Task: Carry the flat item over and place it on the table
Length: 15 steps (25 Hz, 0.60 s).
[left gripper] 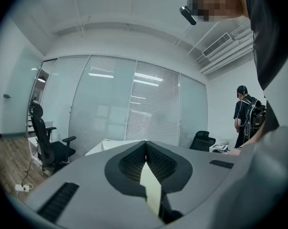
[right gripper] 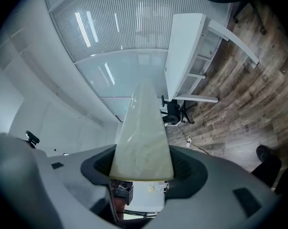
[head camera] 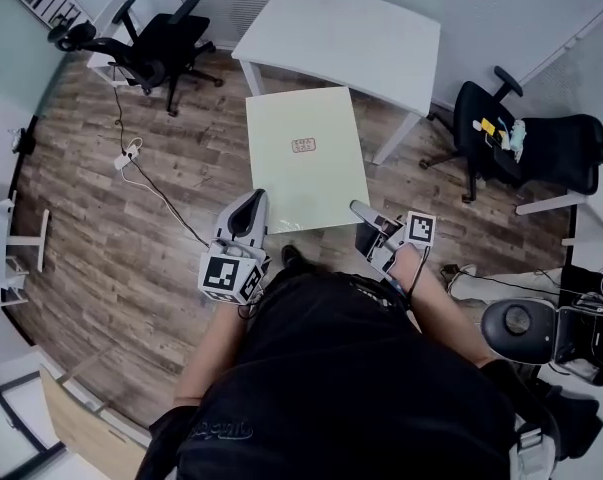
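Note:
A pale green flat board with a small label at its middle hangs level in front of me, above the wooden floor. My left gripper is shut on its near left edge, and my right gripper is shut on its near right corner. In the left gripper view the board shows edge-on between the closed jaws. In the right gripper view the board stretches away from the jaws toward the white table. That white table stands just beyond the board's far edge.
Black office chairs stand at the far left and at the right. A power strip with a cable lies on the floor to the left. Another person stands at the right in the left gripper view.

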Tool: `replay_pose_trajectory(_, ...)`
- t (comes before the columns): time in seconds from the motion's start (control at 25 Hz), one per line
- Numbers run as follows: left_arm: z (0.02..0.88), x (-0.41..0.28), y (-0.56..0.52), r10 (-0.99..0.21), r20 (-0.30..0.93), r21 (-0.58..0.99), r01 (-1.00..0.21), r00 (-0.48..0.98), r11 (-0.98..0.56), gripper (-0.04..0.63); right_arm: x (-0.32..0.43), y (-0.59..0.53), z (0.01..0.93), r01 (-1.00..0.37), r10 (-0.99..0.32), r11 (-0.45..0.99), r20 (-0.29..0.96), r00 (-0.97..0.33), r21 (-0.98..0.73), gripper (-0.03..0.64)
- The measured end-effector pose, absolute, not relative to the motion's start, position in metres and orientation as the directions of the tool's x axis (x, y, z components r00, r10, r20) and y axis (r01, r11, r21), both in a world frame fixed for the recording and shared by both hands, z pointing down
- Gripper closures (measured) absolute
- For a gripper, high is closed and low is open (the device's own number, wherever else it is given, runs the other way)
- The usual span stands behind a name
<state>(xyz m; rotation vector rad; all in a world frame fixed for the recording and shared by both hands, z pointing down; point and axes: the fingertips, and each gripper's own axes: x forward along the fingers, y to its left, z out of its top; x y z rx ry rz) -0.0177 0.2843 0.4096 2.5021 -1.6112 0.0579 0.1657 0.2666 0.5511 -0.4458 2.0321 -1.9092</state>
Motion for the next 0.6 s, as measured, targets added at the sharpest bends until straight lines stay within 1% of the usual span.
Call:
replay_pose_trajectory(0.16,0.398,-0.032,0.263,-0.871,0.124,0.104,-0.879,0.476,-0.465,0.581,0.137,0.243,0.553,-0.016,-0.472,0.044,-0.007,-0.882,-0.999,0.325)
replay_pose_trajectory(0.32,0.383,-0.040,0.252,-0.853,0.091,0.068,-0.857,0.514,-0.510,0.581,0.114,0.227,0.553,-0.009,-0.495,0.048,-0.016,-0.868,-0.999,0.325)
replay_pose_trajectory(0.6,0.384,-0.062,0.239,-0.866,0.084,0.019,-0.870,0.493,-0.493,0.580,0.089,0.219,0.558,-0.020,-0.490,0.025,0.005,-0.872,-0.999,0.325)
